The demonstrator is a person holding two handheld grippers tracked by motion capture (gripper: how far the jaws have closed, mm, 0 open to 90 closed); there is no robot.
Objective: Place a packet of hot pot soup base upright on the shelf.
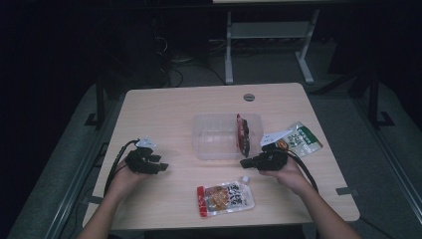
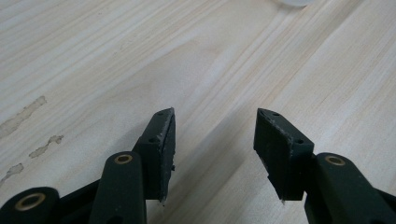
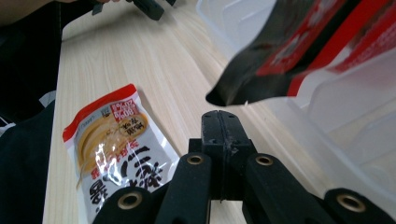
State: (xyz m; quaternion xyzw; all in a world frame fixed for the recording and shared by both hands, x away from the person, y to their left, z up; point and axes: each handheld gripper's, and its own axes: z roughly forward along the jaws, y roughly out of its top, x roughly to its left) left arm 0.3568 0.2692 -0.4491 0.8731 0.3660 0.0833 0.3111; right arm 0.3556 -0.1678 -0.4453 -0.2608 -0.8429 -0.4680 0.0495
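Nearest the person: an orange-and-red snack packet [image 1: 225, 198] lies flat on the table [image 1: 164, 107], in front of both hands and touched by neither.

Left gripper [image 1: 160, 167]: resting low over bare wood, jaws spread wide, nothing between them. Well apart from everything else.

Right gripper [image 1: 245, 163]: jaws pressed together, empty. It sits just beside the near right corner of the clear plastic tub [image 1: 209, 149].

Red-and-black packet [image 1: 242, 133]: stands on edge inside the tub, leaning on the right wall, its lower corner poking out over the rim just above the right gripper's tips.

Farther right: a green-and-white packet [image 1: 301, 140] lies flat beside the tub.

Judgement: packing packets into the tub, one in, two left.

Risks: the propped packet looks unsteady, and a nudge from the right gripper could tip it out. The tub is light, so a push could slide it. The flat glossy packet may slip from the jaws.
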